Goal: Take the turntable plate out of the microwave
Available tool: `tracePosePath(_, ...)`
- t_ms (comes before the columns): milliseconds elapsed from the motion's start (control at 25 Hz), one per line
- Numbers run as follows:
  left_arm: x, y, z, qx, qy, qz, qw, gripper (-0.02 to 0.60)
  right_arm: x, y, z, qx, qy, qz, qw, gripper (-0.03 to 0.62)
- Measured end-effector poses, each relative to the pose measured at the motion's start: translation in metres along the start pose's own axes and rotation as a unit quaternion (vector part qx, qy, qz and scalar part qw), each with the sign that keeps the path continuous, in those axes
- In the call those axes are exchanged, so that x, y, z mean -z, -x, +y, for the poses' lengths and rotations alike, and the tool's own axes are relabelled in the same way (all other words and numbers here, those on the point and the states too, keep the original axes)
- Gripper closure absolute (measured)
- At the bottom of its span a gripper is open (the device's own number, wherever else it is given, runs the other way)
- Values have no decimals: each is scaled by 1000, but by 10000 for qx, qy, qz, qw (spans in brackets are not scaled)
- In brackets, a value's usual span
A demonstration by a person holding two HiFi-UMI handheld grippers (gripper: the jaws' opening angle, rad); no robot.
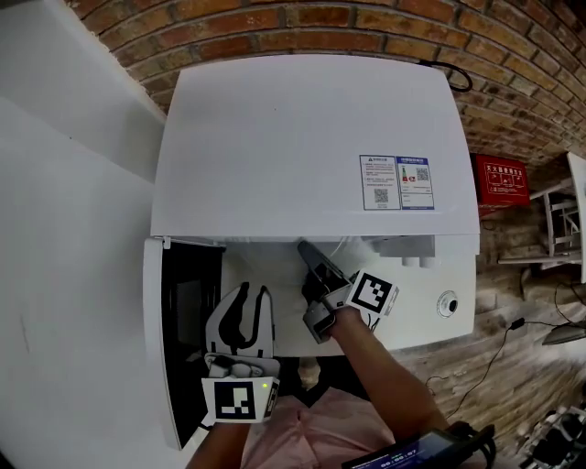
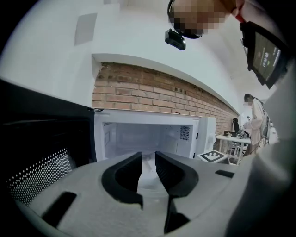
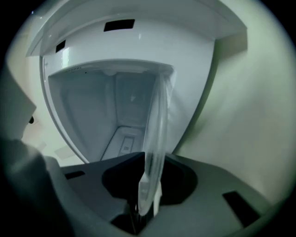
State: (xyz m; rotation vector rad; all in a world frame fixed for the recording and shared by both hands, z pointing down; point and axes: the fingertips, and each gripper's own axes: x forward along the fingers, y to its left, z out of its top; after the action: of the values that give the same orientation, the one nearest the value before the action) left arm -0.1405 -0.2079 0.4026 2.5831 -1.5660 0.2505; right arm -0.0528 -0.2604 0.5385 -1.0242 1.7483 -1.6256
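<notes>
Edgewise, the clear round glass turntable plate (image 3: 155, 134) was seen clamped at its rim between the dark jaws of the right gripper (image 3: 149, 162) — the rest of it was stretched into the pale cavity of the white box-shaped microwave oven (image 1: 311, 137). In the head view, the right gripper's tips were tucked just under the oven's front top edge. The left gripper (image 2: 148, 162) was held level before the opening, its jaws parted with nothing between them. The oven's dark-lined door (image 1: 154, 348) was swung wide to the left — a red brick wall (image 1: 275, 27) was seen behind.
</notes>
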Motion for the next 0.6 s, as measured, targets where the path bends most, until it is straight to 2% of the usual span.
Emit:
tracePosePath(80, 0, -1, 2, -12, 5, -8, 10000, 483, -1, 1, 4, -74, 131, 23, 9999, 545)
tracePosePath(160, 1, -1, 2, -7, 17, -12, 10000, 483, 0, 5, 5, -92, 217, 27, 9997, 553)
tracePosePath(280, 0, -1, 1, 9, 22, -22, 10000, 483, 8, 13, 6, -49, 89, 53, 9999, 553)
tracePosePath(440, -2, -2, 2, 17, 23, -39, 10000, 483, 14, 20, 5, -79, 354, 156, 9992, 545)
tracePosePath(520, -1, -1, 3, 5, 10, -23, 10000, 483, 13, 20, 1, -125, 388, 137, 9991, 530)
tracePosePath(600, -2, -1, 3, -6, 3, -27, 10000, 483, 9, 17, -1, -184, 379, 108, 9991, 542)
